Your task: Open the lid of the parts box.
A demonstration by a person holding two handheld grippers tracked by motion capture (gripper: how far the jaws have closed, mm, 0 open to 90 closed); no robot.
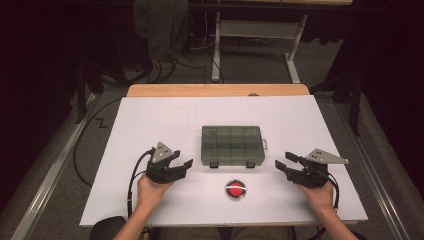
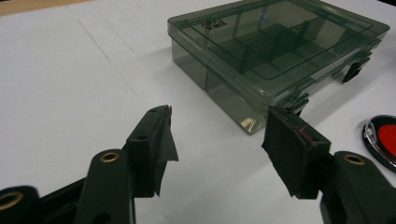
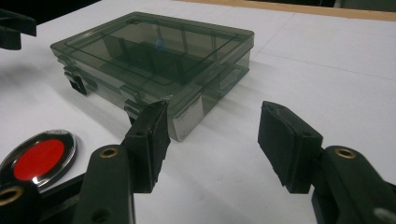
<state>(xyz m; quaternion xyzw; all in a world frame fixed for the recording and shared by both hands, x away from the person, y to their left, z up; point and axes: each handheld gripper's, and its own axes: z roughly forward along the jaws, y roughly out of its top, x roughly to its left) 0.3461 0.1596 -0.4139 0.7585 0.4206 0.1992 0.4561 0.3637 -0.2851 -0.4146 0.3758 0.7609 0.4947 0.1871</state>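
At mid-table, the closed smoky compartment box (image 1: 232,145) sits between the left gripper (image 1: 186,165) and right gripper (image 1: 280,165), both wide open and empty. This looks like the approach; next, each should close in on the box's front latches (image 1: 214,164).

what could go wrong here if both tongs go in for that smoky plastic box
The box is closed, with two small latches on its near edge; the wide-open left tongs and right tongs flank it, touching nothing. Pushing from one side alone would likely slide it across the smooth white table. The red disc lies just in front, so a low sweep toward the latches might knock it.
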